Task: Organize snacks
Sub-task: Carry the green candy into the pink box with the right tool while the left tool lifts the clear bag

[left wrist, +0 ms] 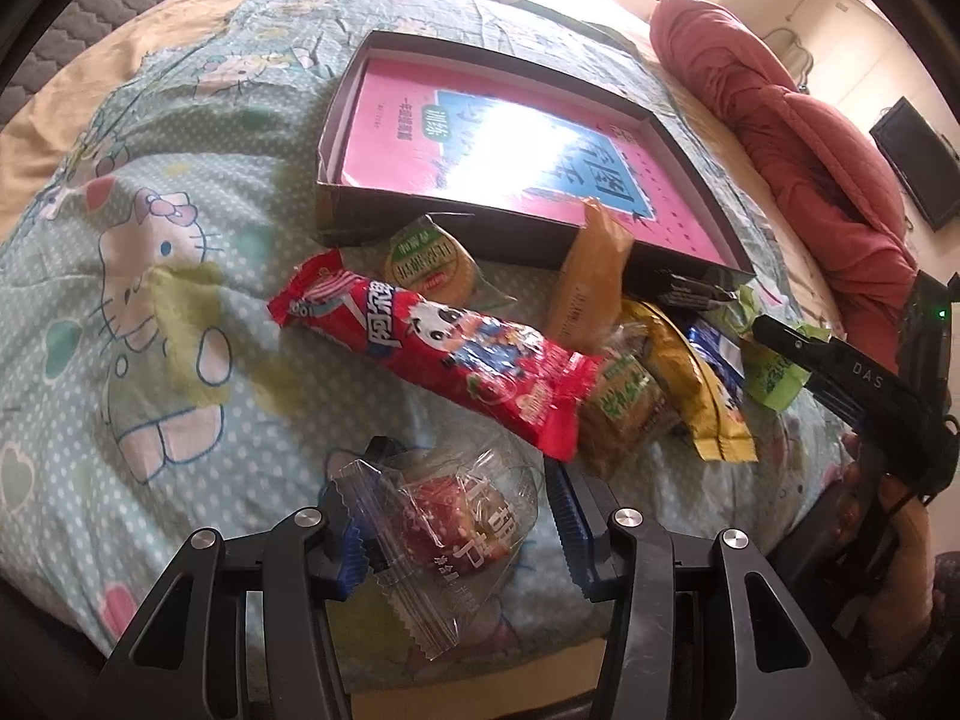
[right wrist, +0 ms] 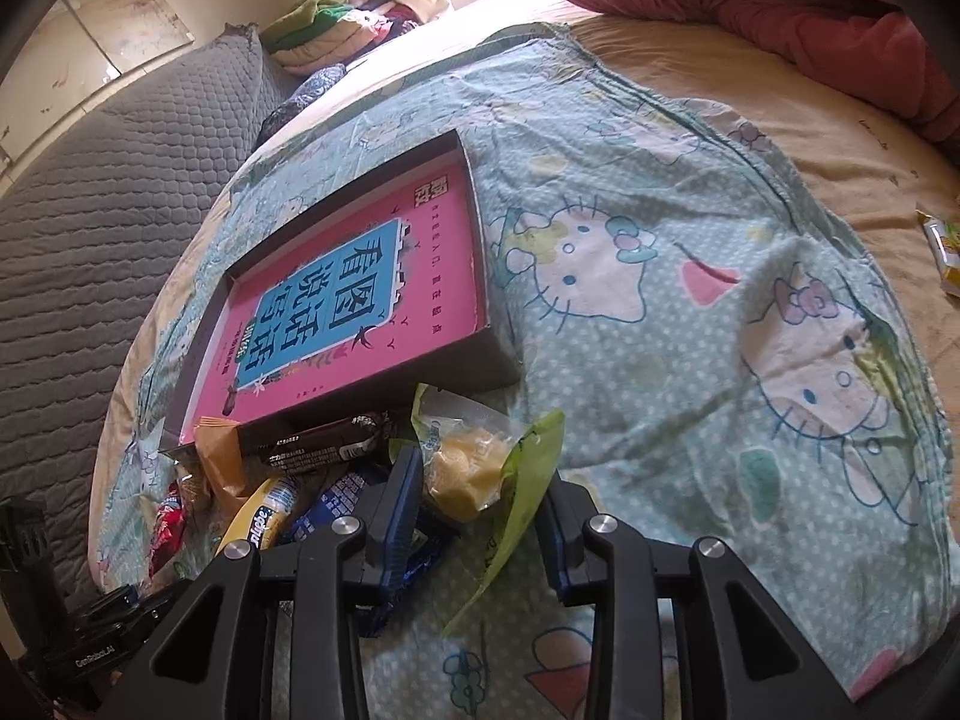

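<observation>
Clear plastic candy packet (left wrist: 438, 534), red sweet inside, sits between the left gripper (left wrist: 459, 531) pads at lower centre, jaws about half closed and apparently gripping it, long axis slanting to lower right. The right gripper (right wrist: 480, 510), jaws narrowing, clasps the green-edged yellow snack bag (right wrist: 474, 474). The shallow box (left wrist: 336, 204) lies beyond both, toward upper centre.

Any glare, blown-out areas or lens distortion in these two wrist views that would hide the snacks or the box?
Left wrist view: strong glare whites out the middle of the pink book cover in the dark shallow cardboard box; the snacks stay readable. Right wrist view: the same cover is glare-free, only the far window area is blown out. Both: heavy fisheye bending and dark vignetted corners.
</observation>
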### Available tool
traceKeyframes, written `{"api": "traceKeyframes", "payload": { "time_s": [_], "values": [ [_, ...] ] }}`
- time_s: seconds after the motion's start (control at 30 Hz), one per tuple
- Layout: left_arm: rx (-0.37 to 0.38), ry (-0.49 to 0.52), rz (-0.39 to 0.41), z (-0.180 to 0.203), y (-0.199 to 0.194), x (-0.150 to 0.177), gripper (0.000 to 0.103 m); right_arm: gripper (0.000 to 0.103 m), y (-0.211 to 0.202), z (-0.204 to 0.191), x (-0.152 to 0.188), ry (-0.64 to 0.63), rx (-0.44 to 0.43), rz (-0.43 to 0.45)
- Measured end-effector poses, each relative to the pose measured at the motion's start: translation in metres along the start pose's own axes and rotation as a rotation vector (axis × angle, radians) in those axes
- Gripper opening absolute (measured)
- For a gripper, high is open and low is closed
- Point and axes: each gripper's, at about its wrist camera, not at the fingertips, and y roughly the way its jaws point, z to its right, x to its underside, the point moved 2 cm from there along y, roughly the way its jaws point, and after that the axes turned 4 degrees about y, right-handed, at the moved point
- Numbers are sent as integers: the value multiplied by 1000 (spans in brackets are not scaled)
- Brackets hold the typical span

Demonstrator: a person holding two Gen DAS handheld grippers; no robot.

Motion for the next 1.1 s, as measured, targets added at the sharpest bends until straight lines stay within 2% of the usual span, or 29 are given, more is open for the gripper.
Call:
{"api": "traceKeyframes", "payload": {
  "time_s": [0.33, 0.37, 0.4, 0.77, 1.1],
  "values": [
    [8, 18, 3, 10, -17, 5, 52, 36, -21, 8, 0, 34, -10, 48],
    [7, 19, 4, 10, -18, 5, 50, 36, -22, 9, -1, 36, -10, 53],
    [7, 21, 4, 11, -19, 6, 38, 36, -24, 10, -1, 41, -10, 61],
    [9, 17, 2, 10, -25, 11, 37, 36, -33, 8, -4, 32, -11, 95],
    [-24, -9, 89, 0, -53, 2, 37, 36, -37, 6, -7, 26, -23, 114]
  ]
}}
